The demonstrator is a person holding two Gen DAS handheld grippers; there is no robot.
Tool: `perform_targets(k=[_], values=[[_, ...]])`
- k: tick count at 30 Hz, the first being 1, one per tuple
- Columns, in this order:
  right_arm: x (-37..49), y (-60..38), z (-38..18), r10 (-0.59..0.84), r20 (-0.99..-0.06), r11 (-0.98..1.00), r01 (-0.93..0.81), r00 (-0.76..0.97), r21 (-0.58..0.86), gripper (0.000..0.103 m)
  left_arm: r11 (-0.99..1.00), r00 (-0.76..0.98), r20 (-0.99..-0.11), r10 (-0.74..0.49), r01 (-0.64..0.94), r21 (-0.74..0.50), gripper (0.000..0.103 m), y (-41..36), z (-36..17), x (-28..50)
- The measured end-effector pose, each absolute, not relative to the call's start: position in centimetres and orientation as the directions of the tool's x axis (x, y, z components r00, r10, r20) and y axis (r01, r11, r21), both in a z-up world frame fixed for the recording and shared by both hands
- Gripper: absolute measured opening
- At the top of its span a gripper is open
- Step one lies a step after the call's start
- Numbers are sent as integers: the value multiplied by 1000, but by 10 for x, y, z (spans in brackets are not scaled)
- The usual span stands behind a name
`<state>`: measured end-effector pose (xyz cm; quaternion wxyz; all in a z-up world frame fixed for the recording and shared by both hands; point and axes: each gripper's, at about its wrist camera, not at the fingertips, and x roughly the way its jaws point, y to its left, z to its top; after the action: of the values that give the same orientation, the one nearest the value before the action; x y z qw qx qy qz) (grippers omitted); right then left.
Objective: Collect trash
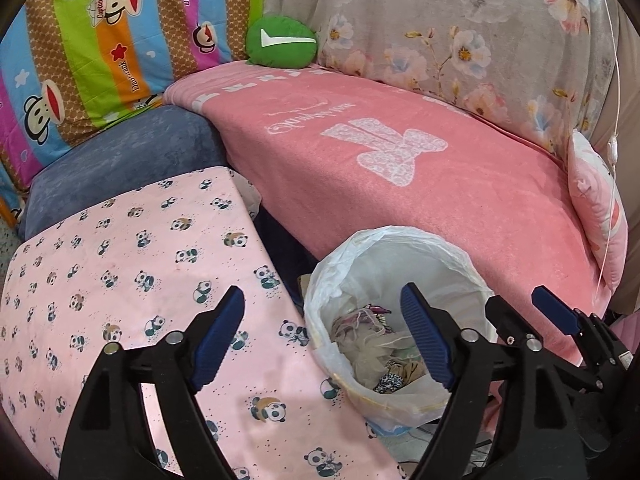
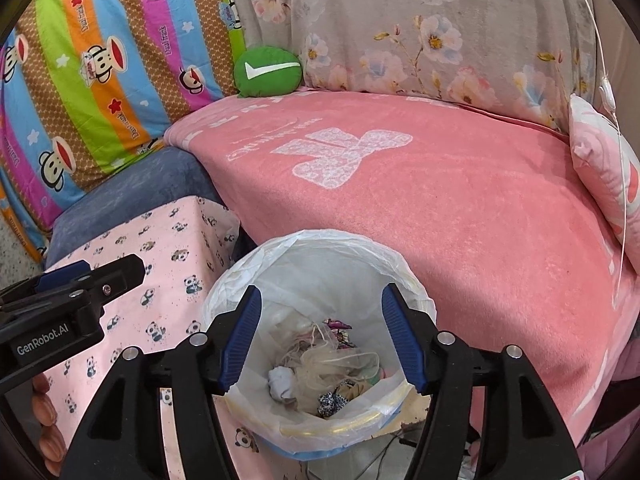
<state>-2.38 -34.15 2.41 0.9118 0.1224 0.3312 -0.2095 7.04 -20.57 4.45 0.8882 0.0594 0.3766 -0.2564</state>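
Observation:
A round trash bin (image 2: 236, 276) lined with a white plastic bag stands on the floor between a pink sofa and a panda-print surface. Crumpled wrappers, tissue and scraps (image 2: 320, 368) lie at its bottom. My right gripper (image 2: 321, 296) hangs open just above the bin's mouth with nothing between its blue pads. My left gripper (image 1: 322, 300) is open and empty too, over the bin's left rim (image 1: 316, 280) and the panda cloth. In the left wrist view, one of the right gripper's fingers (image 1: 554, 312) shows beyond the bin. In the right wrist view, the left gripper's fingers (image 2: 64, 274) show at the left.
A panda-print pink cloth (image 1: 120, 260) covers a low surface left of the bin. The pink blanket on the sofa seat (image 1: 400, 180) runs behind it, with a green cushion (image 1: 280, 42), a blue cushion (image 1: 120, 160) and a pink pillow (image 1: 596, 200). A hand (image 2: 44, 412) shows at bottom left.

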Motion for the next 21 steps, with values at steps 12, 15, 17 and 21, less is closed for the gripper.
perform_targets(k=[12,15,17,21], values=[[-31,-325,12,-282,-700,893,446,656,58,76,884,610,-712,-348,467,-33,88,-191,30,58],[-33,-319,10,-290,-708,897,442,644,35,81,887,618,-711,-335,460,-18,89,-188,27,54],[-34,-316,8,-301,-712,897,441,635,14,84,889,619,-714,-327,457,-10,90,-186,25,52],[-38,-313,6,-308,-717,897,442,625,-1,84,893,619,-721,-311,450,1,90,-183,19,49]])
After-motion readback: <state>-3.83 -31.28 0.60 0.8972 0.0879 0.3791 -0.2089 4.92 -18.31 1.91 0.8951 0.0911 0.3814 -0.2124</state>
